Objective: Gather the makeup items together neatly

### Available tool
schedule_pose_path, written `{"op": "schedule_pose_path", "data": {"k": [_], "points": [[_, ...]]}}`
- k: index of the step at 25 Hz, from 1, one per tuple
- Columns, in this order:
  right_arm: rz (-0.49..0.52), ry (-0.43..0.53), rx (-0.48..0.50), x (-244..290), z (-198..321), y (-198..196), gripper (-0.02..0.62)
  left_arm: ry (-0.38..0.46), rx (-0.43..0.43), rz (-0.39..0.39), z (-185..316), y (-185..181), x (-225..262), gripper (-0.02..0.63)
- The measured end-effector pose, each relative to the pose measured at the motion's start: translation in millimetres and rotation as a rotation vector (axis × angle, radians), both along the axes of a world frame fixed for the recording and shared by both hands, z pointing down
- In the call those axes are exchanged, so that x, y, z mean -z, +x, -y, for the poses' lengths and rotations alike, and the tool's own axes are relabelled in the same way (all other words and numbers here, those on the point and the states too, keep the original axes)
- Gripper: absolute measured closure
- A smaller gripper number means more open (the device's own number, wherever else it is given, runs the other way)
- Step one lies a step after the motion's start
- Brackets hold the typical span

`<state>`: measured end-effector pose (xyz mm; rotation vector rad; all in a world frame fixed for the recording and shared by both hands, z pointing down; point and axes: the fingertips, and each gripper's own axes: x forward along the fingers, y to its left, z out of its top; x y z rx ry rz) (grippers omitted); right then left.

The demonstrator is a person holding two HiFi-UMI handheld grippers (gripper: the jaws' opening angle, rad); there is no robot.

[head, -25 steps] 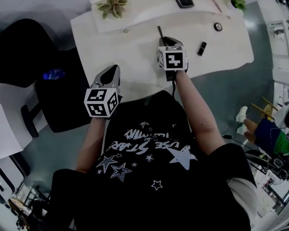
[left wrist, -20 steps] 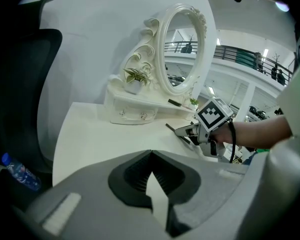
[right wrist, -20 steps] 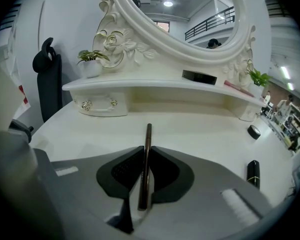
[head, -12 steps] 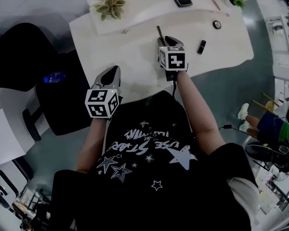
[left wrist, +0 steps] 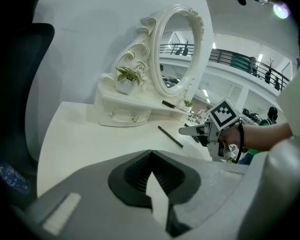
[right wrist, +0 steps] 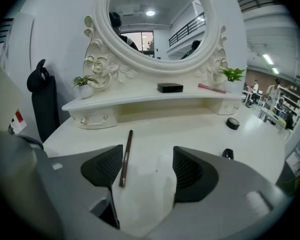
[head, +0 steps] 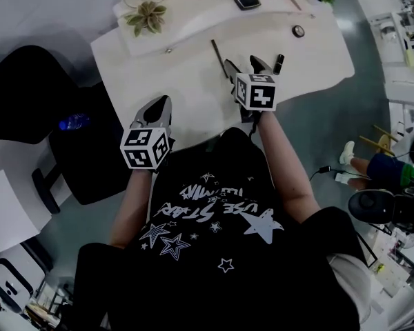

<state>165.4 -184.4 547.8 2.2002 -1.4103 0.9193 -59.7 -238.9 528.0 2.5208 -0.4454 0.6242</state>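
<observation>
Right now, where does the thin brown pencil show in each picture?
Head view: pencil, upper middle, on the table.
Left gripper view: right of centre.
Right gripper view: lower left of centre.
Shared landmark: the potted plant, left of it in all three.

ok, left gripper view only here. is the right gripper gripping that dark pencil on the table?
Observer: No. The right gripper has its jaws apart, having just been opening, with nothing between them. The pencil lies flat on the table just ahead.
Operator: Other loose items near it?
Observer: A small black tube, probably lipstick, lies just to its right.
Operator: Anything farther back?
Observer: A round black pot sits alone toward the table's far right.
</observation>
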Motion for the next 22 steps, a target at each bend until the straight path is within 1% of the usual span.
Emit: {"op": "schedule_pose_path", "data": {"k": [4,10,14,19,21,22], "points": [[-0.029,0.012,-0.098,5.0,-27.6,25.7,0.247,0.003,-0.025,0.005,-6.0,9.0,-0.6,0.606],[-0.035,-0.009,-0.222,-2.6,-69.1,71.3,0.247,0.014,-0.034,0.022,-17.0,27.5,1.8,0.606],[-0.029,-0.030,-0.257,-7.6,-80.5,96.0,0.247,0.027,-0.031,0.039,-23.4,43.5,8.4,0.606],[-0.007,-0.039,-0.271,-18.1,-85.4,117.6,0.247,0.044,-0.008,0.061,-34.6,58.6,14.7,0.606],[0.006,-0.049,-0.278,-22.8,-86.8,119.7,0.264,0.045,0.009,0.072,-38.4,60.4,15.6,0.605],[0.011,-0.052,-0.279,-25.2,-87.4,120.4,0.284,0.043,0.016,0.076,-41.1,61.6,15.5,0.606]]}}
